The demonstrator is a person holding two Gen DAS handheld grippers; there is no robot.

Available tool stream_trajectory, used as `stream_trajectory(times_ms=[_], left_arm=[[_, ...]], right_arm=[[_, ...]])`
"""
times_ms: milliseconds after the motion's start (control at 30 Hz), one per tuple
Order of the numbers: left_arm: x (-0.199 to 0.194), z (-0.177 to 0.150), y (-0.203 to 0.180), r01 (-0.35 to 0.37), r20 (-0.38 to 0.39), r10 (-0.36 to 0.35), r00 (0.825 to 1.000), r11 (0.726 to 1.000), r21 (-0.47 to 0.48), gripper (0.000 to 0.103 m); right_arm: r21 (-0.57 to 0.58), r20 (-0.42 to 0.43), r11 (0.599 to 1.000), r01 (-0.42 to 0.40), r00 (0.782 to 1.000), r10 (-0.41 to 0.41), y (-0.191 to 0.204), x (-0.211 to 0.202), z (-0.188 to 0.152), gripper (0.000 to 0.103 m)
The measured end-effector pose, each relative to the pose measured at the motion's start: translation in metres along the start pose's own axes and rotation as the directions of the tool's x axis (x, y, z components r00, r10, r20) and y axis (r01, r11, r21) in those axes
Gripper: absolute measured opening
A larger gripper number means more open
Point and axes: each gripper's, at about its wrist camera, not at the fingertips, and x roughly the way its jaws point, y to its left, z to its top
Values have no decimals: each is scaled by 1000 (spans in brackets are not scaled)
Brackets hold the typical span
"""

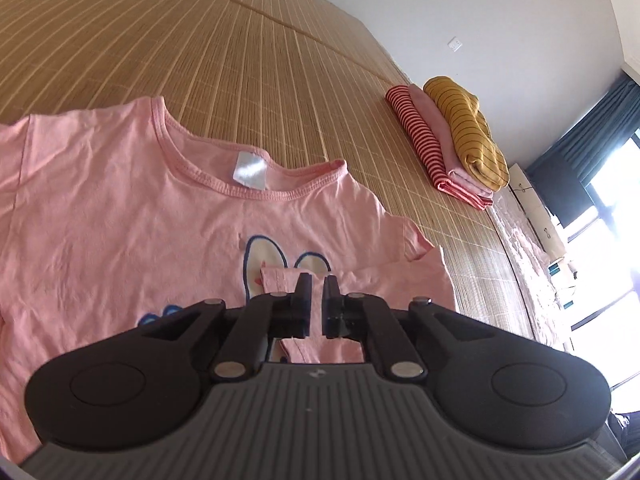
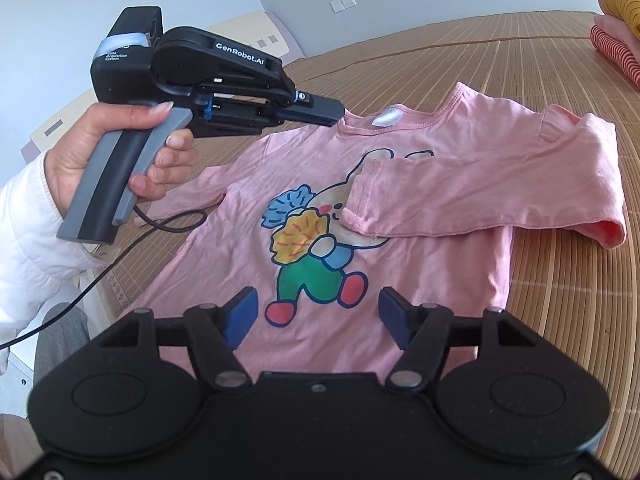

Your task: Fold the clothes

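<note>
Pink shirt (image 2: 360, 216) sleeve cuff (image 1: 316, 304) pinched in my left gripper (image 1: 317, 292), right gripper (image 2: 316, 312) wide open, empty; thin grip could slip, undoing fold.

Both wrist views face the pink shirt (image 1: 120, 220) closely
</note>
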Motion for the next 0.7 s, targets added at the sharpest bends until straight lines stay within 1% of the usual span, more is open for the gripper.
stream_trajectory(times_ms=[133, 233, 300, 400, 500, 533, 600, 700], left_arm=[[10, -17, -1, 3, -34, -3, 999, 1000, 12, 6], [13, -25, -2, 14, -67, -14, 998, 1000, -7, 22], [16, -29, -4, 19, -83, -18, 996, 1000, 3, 50], [18, -33, -3, 20, -69, -21, 997, 1000, -8, 51], [16, -31, 0, 21, -43, -22, 999, 999, -43, 51], [14, -29, 2, 24, -32, -26, 999, 998, -56, 51], [11, -27, 7, 37, -26, -39, 999, 997, -75, 51], [10, -27, 13, 48, -25, -51, 998, 994, -102, 52]], right_arm=[[8, 20, 1000, 12, 1000, -12, 0, 1, 1, 69], [-11, 18, 999, 33, 999, -33, 0, 5, 2, 69], [-19, 20, 999, 34, 999, -34, 2, 6, 3, 71], [-20, 35, 999, 28, 999, -27, 3, 7, 4, 71], [-28, 91, 998, 52, 995, -49, 4, 6, 5, 70], [-41, 111, 996, 73, 991, -68, 5, 5, 5, 66], [-93, 146, 985, 142, 981, -128, 11, 7, 9, 56], [-187, 119, 966, 179, 980, -158, 18, 22, 16, 47]])
